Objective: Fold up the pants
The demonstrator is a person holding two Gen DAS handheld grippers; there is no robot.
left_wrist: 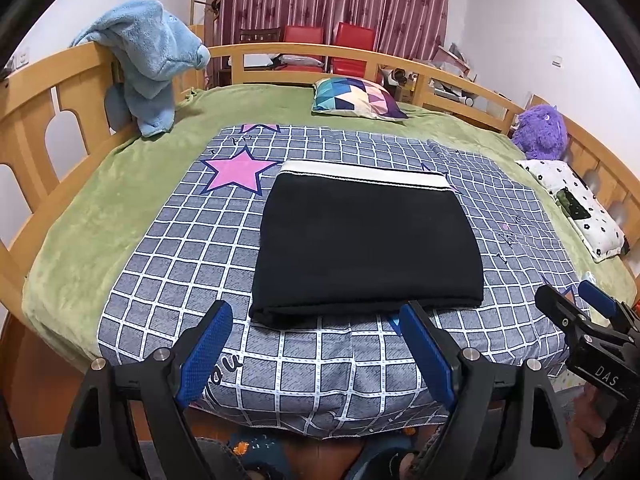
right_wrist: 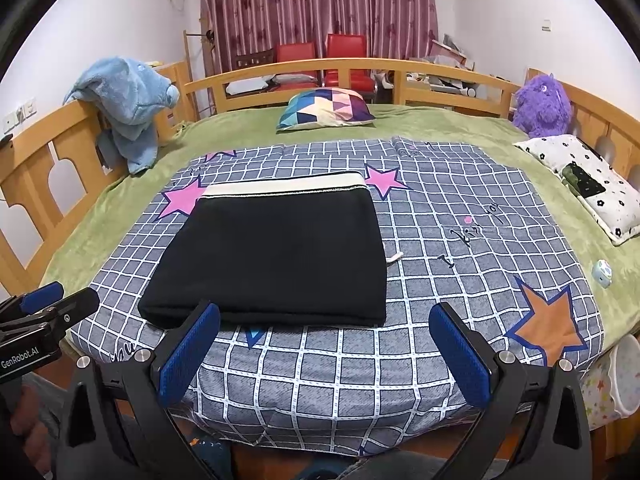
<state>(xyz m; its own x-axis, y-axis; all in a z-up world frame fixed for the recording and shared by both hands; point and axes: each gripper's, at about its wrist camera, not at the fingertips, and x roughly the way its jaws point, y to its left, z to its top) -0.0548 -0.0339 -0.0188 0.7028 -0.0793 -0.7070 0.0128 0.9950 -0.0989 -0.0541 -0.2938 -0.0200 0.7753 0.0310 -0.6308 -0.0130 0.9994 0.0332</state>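
Note:
Black pants (left_wrist: 366, 244) (right_wrist: 276, 252) lie folded into a flat rectangle on the grey checked sheet (left_wrist: 168, 256) (right_wrist: 460, 280), with a cream waistband along the far edge. My left gripper (left_wrist: 316, 320) is open just in front of the near edge of the pants, nothing between its blue pads. Over the sheet's near edge my right gripper (right_wrist: 324, 324) is open too, its left finger by the near edge of the pants, and it holds nothing. Each gripper shows at the other view's side: the right gripper (left_wrist: 576, 300) and the left gripper (right_wrist: 60, 300).
A green blanket (left_wrist: 100, 208) covers the bed inside a wooden rail (left_wrist: 48, 92). A blue plush towel (left_wrist: 148, 60) hangs on the rail at the left. A patterned cushion (right_wrist: 328, 108), a purple plush toy (right_wrist: 540, 104), a floral pillow (right_wrist: 588, 184) and a small round object (right_wrist: 602, 274) lie around.

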